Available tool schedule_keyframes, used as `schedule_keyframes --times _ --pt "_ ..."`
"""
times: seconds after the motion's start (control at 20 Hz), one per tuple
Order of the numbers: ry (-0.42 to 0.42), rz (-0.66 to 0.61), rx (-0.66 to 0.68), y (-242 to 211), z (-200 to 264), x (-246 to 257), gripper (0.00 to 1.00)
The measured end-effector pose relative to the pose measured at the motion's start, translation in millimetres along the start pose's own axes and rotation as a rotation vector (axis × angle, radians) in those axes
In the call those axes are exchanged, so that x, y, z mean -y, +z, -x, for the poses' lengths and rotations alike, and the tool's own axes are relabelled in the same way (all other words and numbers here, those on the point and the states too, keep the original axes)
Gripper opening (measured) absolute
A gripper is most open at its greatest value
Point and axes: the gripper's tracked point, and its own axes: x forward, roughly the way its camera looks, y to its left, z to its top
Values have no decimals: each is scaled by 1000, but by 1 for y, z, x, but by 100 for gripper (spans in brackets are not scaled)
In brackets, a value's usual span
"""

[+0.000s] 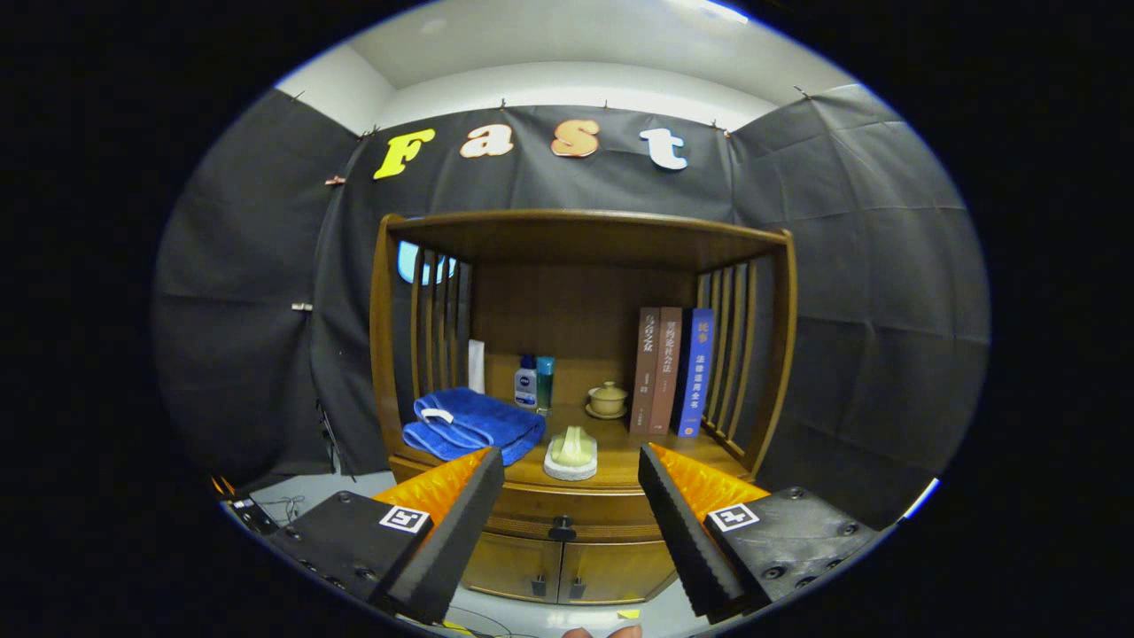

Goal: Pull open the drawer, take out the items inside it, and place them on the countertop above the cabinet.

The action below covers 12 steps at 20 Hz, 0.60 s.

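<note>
Left to right across the wooden cabinet: a folded blue towel, soft and plush, sits on the left of the table, its corner just beyond the left finger. Behind it stand two small bottles, smooth plastic. In the middle, a pale green soap-like block on a white dish lies near the front edge, between the fingers and just beyond them. Further back, a small lidded ceramic cup, then three upright books against the right slats.

The gripper is spread wide and holds nothing. Dead ahead, between the fingers and below the table's edge, is the drawer: a curved, polished wooden front running crosswise, shut, with a dark round knob at its centre. Below it, two small doors.

Closed drawer, items up on the table: that suits a drawer yet to be emptied, or one emptied and pushed shut again. What's inside is hidden.
</note>
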Motion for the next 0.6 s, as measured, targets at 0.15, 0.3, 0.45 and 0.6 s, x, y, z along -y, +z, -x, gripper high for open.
schedule_keyframes --times 0.15,0.3,0.45,0.6 --pt "-30 -21 7 14 20 14 98" --pt "-52 -6 12 20 30 27 98" --pt "-70 -11 21 26 32 39 98" --pt "-73 -17 18 30 30 45 98"
